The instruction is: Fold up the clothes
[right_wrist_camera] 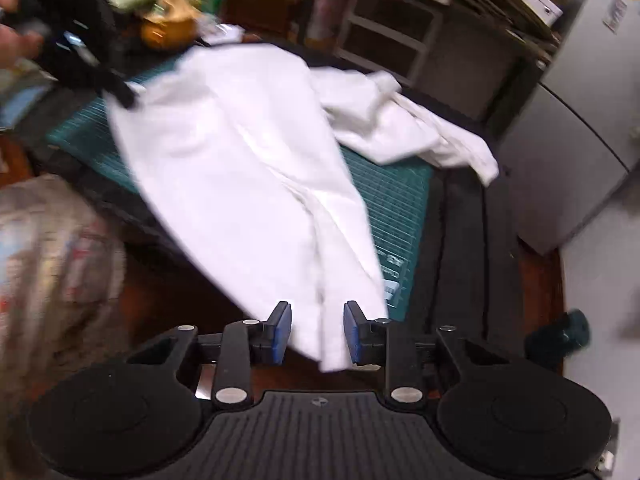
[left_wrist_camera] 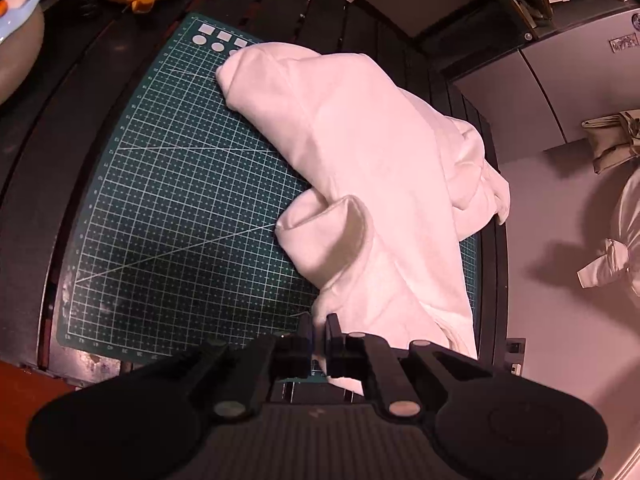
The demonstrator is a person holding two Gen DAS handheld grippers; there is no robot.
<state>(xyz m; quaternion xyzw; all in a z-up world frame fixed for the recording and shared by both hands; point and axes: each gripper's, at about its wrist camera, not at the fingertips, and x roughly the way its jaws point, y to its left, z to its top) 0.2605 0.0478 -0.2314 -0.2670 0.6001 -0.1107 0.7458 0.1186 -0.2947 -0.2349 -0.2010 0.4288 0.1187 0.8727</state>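
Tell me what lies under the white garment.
The white garment lies on a green gridded cutting mat, which sits on a dark table. One end hangs past the table's right edge. Whatever lies beneath the bunched cloth is covered.

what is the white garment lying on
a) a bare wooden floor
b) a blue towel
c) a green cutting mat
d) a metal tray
c: the white garment lies spread across the green cutting mat, whose grid lines show beside it in the left wrist view.
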